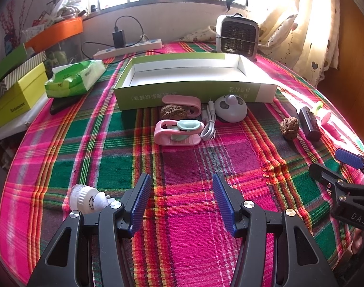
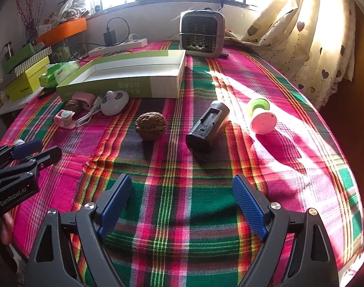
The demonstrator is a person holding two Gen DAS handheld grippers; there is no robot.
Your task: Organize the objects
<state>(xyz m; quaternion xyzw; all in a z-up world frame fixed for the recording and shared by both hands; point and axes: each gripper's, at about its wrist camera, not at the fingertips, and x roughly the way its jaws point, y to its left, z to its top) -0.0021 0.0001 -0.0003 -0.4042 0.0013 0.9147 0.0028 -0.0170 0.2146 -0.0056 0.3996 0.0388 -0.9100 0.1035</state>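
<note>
Nothing has gone in yet, by the look of it: the left tool and right tool both hang over the plaid counter with their blue pads spread apart and empty. The green box at the back has only its bare white floor showing, while the clutter lies loose in front of it: pink clips, a white cable, a grey gadget, two walnuts, a black case. I'd guess the next move is for the right tool to drop over the near walnut, pinch it and carry it to the box.
</note>
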